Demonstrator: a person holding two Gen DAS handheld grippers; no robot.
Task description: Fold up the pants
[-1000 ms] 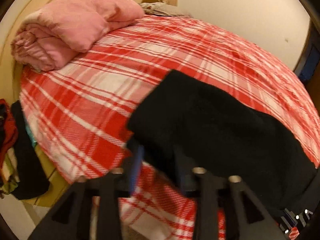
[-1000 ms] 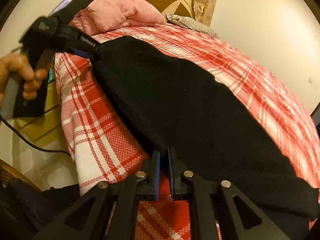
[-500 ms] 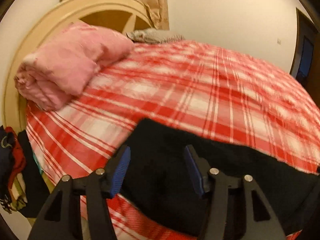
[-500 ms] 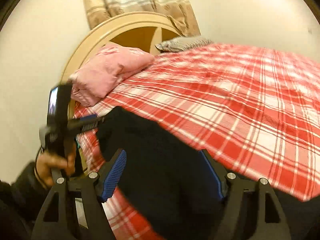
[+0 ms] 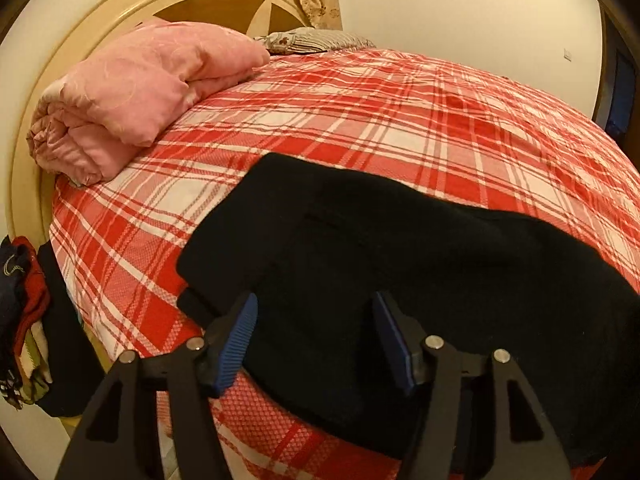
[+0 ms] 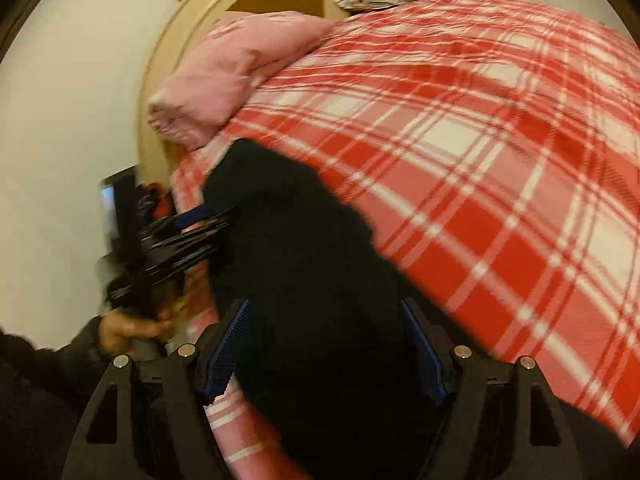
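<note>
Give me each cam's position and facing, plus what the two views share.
Left wrist: sits on the left gripper, faces the headboard across the black pants; own open fingers show.
Right wrist: sits on the right gripper, faces the headboard; own open fingers, left hand show.
Shared: pants, plaid bedspread, pink quilt.

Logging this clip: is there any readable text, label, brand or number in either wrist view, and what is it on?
None can be read.
Dark clothes hanging beside the bed: a pale mark, too small to read.
Lit screen on the left tongs: blurred, nothing readable.
Black pants: no label shows.
</note>
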